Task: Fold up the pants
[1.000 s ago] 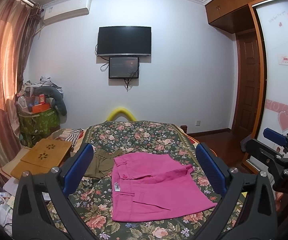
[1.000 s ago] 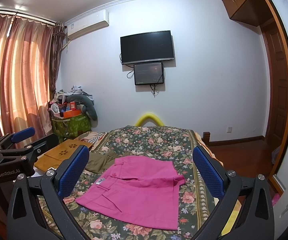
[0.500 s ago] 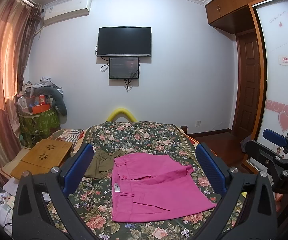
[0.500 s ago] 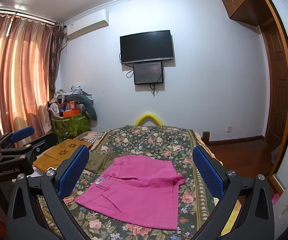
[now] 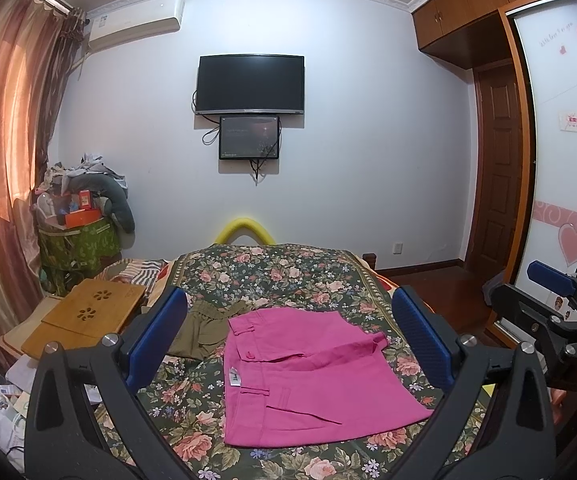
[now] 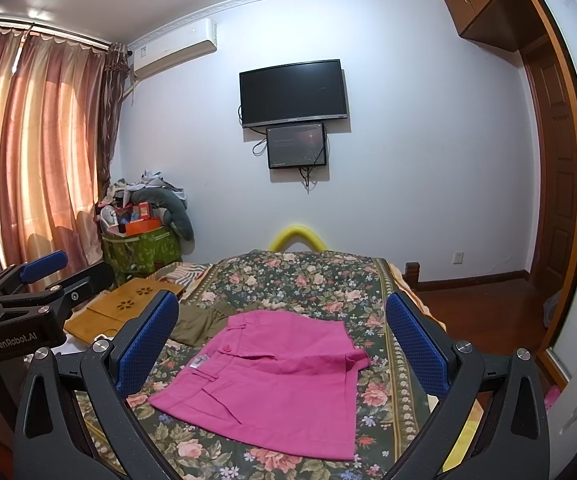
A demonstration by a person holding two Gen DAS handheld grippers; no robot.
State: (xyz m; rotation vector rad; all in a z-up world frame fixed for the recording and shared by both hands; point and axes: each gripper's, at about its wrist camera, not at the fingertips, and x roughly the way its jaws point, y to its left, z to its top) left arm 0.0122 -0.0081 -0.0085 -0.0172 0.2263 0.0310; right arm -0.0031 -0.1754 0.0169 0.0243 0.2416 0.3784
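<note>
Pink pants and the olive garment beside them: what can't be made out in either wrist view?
- Olive garment: in both views its near left part sits behind a blue finger pad; its type cannot be told.
- Pink pants: the white label's print is too small to read.
- Bed: near edge cut off by the frame bottom and both grippers' arms.
</note>
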